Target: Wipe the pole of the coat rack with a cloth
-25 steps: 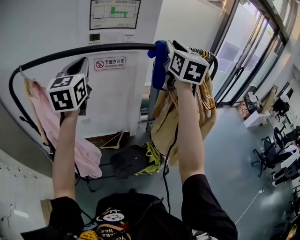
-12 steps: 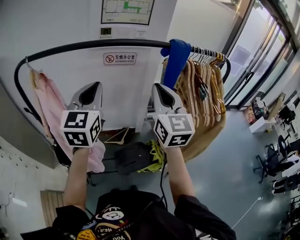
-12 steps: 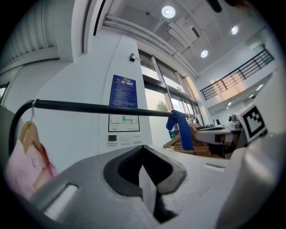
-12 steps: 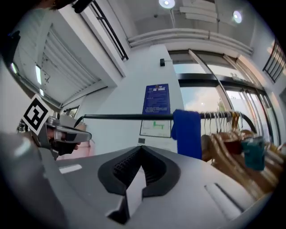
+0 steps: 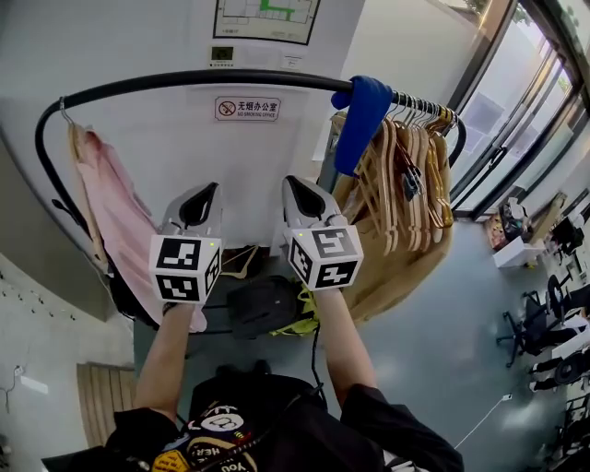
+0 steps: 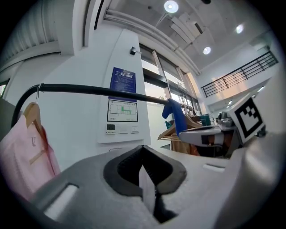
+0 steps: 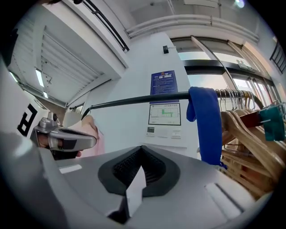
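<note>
Blue cloth (image 5: 362, 118) hangs above right hand-held gripper (image 5: 296, 186).

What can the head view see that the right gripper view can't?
Only the head view: the person's arms, the floor, a black bag and office chairs. Only the right gripper view: the right gripper's own jaws up close, shut and empty, a blue poster and the ceiling. Both: the pole, the blue cloth draped over it, wooden hangers, a pink garment and the left gripper.
</note>
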`<state>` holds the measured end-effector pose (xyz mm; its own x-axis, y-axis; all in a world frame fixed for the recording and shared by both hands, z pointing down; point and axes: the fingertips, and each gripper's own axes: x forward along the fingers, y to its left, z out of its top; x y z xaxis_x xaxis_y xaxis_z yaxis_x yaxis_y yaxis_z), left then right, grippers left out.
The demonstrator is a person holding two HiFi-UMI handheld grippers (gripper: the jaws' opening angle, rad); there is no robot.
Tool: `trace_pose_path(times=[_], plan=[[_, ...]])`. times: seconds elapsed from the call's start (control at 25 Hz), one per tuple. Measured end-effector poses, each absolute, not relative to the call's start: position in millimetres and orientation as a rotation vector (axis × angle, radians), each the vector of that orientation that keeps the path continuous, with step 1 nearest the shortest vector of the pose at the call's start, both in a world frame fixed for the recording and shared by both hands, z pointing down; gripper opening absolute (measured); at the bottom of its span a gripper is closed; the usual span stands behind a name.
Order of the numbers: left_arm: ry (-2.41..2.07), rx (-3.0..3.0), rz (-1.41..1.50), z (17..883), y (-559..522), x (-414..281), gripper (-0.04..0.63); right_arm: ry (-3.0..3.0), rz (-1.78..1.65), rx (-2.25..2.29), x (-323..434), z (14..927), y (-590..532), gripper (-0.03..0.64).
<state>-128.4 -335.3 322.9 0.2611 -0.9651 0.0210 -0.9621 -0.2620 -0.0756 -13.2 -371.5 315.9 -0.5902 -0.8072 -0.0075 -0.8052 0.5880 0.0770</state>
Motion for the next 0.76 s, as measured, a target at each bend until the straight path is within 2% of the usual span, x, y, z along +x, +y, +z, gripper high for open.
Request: trace_pose_path(times=[0.76], plan=[[1.861, -2.521, -0.113, 343, -342, -120, 0.003, -2.780, -0.046, 1.373, -19, 338, -368, 0.002]])
